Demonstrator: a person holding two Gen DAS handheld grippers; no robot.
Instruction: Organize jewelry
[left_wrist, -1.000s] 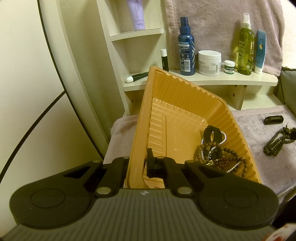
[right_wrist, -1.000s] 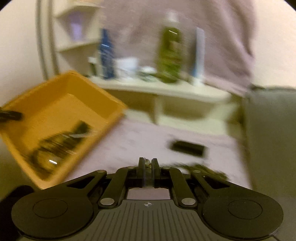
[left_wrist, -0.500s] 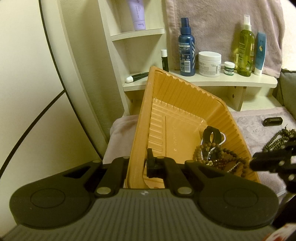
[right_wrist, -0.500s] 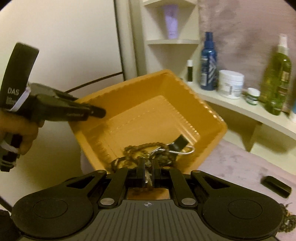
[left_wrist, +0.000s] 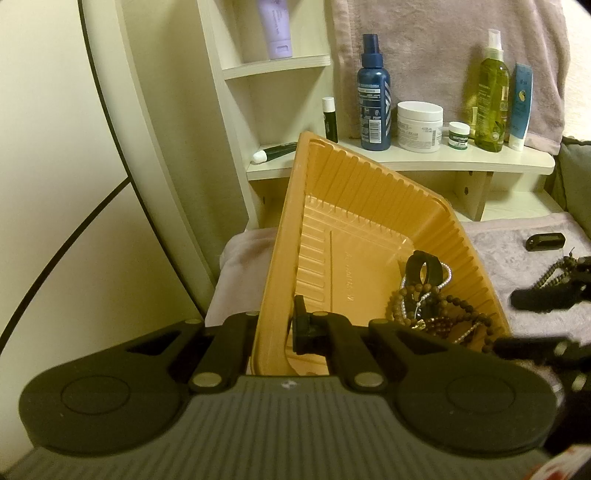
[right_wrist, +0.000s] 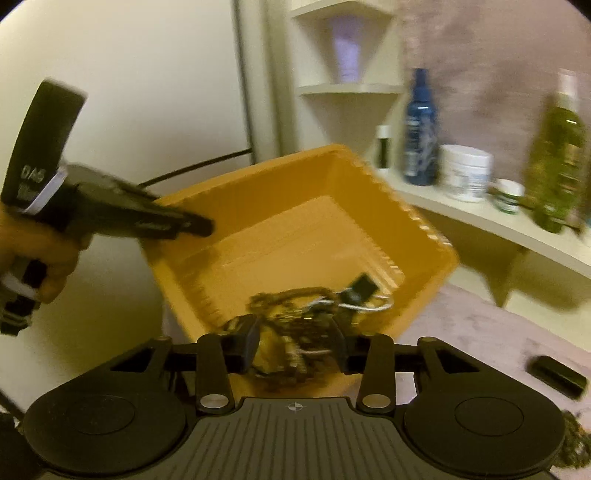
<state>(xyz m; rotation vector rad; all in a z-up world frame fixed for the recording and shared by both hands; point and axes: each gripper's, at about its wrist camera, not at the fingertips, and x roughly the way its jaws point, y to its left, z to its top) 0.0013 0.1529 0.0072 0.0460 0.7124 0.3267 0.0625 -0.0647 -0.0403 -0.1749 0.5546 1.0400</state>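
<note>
An orange plastic tray is tilted up, and my left gripper is shut on its near rim. A pile of bead necklaces and a black clip lies in its lower corner. In the right wrist view the tray shows with the same jewelry pile in it. My right gripper is open just over the pile, fingers apart and empty. It also shows in the left wrist view at the tray's right edge. The left gripper holds the tray's left rim there.
A dark bead strand and a small black clip lie on the grey cloth right of the tray. A shelf behind holds bottles and jars. A pale wall stands at the left.
My right gripper was shut on a small piece over the tray; now its fingers have opened and the piece lies in the tray's pile. The left gripper and tray have not moved.
</note>
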